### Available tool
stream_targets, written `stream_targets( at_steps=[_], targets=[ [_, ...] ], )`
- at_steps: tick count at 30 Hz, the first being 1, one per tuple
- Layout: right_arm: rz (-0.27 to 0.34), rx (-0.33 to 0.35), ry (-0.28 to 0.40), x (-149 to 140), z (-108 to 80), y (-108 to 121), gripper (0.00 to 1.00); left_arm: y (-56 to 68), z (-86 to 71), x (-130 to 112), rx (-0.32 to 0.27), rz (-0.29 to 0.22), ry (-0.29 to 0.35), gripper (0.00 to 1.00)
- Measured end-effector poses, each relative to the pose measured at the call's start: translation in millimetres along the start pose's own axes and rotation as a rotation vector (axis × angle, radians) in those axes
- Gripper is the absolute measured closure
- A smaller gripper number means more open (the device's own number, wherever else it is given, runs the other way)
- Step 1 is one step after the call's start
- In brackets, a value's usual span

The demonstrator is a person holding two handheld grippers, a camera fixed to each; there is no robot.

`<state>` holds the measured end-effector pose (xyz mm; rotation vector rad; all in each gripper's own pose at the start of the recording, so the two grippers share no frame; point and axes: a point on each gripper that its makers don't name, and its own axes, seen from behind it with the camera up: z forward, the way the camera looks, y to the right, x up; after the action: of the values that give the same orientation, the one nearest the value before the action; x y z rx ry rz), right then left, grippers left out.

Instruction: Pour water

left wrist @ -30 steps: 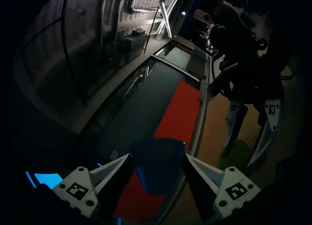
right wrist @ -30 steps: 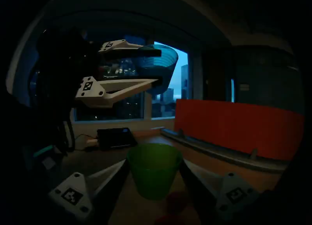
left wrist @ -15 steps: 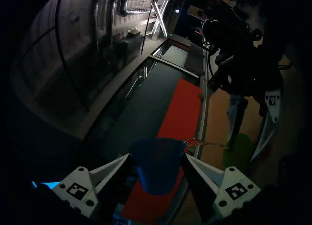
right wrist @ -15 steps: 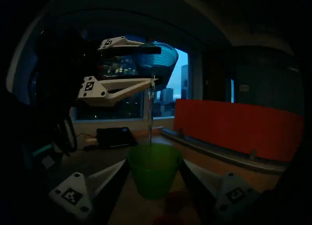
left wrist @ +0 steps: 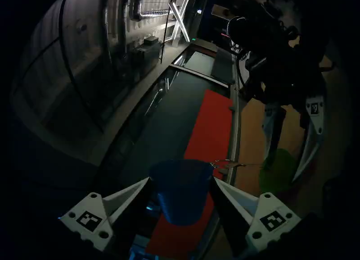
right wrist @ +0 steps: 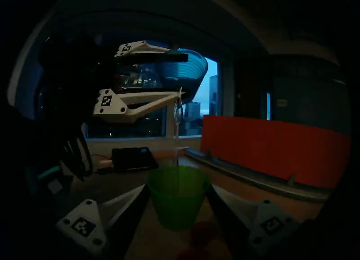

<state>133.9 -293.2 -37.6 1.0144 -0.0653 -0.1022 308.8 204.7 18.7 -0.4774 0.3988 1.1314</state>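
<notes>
Wooden surface (right wrist: 229, 181) below. Left gripper (left wrist: 181, 182) clamped on tilted blue cup (left wrist: 181, 203), high above green cup (right wrist: 178, 206) clamped in right gripper (right wrist: 178, 187). Thin water stream (right wrist: 176, 125) lands inside. Risk: extra tilt or drift overshoots the rim and spills.

l gripper (right wrist: 182, 76) upper left, rolled sideways, clamped on blue cup (right wrist: 192, 67); r gripper (right wrist: 177, 188) bottom centre, level, fingers pressing green cup (right wrist: 177, 208).
</notes>
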Motion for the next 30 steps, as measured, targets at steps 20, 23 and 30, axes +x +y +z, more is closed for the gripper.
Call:
stream_targets(
  at_steps=[20,23,30],
  targets=[
    [-0.001,-0.003,0.005,1,-2.4,-1,0.09,-4.4,0.1,13,0.006,0.084,0.008,0.15],
    [-0.003,-0.004,0.005,1,-3.0,-1,0.09,-6.4,0.8,14,0.009,0.093,0.008,0.15],
    [-0.003,-0.004,0.008,1,-4.2,-1,0.09,-11.2,2.4,16,0.015,0.12,0.009,0.15]
  ],
)
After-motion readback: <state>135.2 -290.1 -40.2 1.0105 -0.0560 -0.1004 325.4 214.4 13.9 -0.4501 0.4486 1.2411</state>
